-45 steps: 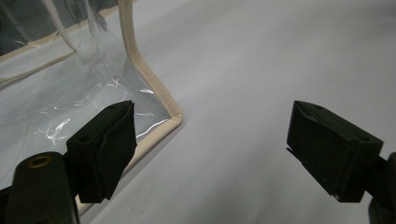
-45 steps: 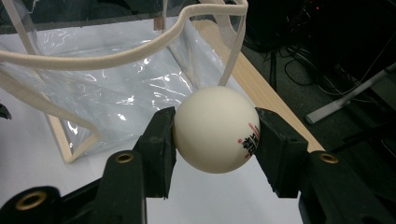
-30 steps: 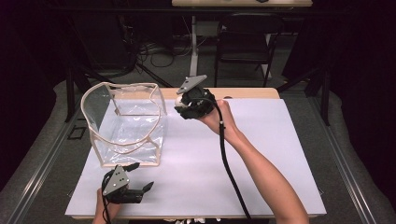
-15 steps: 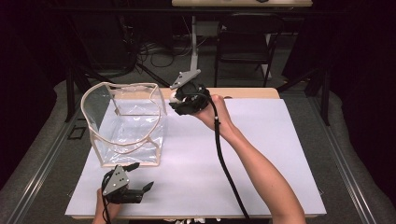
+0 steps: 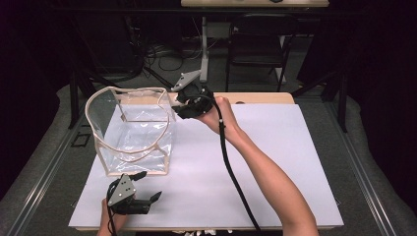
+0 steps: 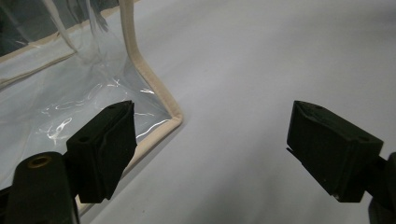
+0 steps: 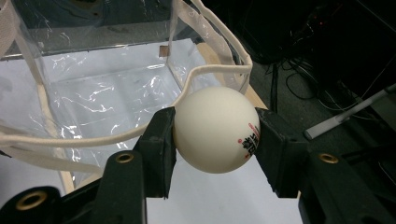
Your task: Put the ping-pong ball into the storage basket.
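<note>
High view: right claw [image 5: 183, 104] held above the far right corner of the clear bag [image 5: 133, 130], at its beige-trimmed rim. The bag stands upright, mouth open, on the left half of the white surface [image 5: 275, 162]. Wide bare stretch of surface to the right of the bag and in front of it. Left claw [image 5: 147, 199] sits low near the surface's front edge, just ahead of the bag's front wall, apart from it. Cable runs from the right claw down along the forearm.

Left gripper view: left claw [image 6: 210, 149] spread apart, nothing between the pads. The bag's bottom corner seam [image 6: 163, 112] lies just beside the left-hand pad; can't tell if it touches. Bare white surface between and beyond the pads.

Right gripper view: right claw [image 7: 215, 133] clamped on a white ball [image 7: 215, 128] with red and black print, both pads pressing its sides. Ball sits just outside the bag's rim [image 7: 215, 70], open bag interior beyond it.
</note>
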`<state>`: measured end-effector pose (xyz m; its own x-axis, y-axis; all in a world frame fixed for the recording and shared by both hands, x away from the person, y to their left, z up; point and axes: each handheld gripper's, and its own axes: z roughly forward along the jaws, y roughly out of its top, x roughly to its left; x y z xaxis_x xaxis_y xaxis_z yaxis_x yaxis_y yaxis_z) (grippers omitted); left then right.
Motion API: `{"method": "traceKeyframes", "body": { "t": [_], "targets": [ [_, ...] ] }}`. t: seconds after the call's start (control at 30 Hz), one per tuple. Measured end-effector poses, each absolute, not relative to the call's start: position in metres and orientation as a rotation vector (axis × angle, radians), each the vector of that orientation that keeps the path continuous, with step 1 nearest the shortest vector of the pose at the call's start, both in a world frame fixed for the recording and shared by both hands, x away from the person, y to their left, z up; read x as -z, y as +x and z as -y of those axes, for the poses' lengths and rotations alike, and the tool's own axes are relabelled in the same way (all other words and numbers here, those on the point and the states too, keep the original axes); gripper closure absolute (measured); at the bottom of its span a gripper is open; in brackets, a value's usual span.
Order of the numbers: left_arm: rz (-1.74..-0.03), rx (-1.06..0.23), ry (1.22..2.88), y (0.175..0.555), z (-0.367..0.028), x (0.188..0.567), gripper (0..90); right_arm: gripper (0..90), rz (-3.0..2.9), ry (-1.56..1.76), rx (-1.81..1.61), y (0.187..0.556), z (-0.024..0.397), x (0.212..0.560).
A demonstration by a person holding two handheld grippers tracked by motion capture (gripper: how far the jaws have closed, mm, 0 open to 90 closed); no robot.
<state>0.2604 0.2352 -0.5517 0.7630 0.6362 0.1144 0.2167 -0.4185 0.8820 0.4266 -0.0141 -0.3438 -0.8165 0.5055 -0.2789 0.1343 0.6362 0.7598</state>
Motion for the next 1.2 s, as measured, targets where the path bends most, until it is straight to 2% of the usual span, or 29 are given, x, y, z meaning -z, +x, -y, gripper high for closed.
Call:
{"method": "traceKeyframes", "body": {
  "t": [1.2],
  "targets": [
    [-0.644, -0.545, 1.984, 0.260, -0.236, 0.551, 15.9, 50.8, -2.410, 0.450, -1.029, 0.432, -0.020, 0.335]
  ]
}}
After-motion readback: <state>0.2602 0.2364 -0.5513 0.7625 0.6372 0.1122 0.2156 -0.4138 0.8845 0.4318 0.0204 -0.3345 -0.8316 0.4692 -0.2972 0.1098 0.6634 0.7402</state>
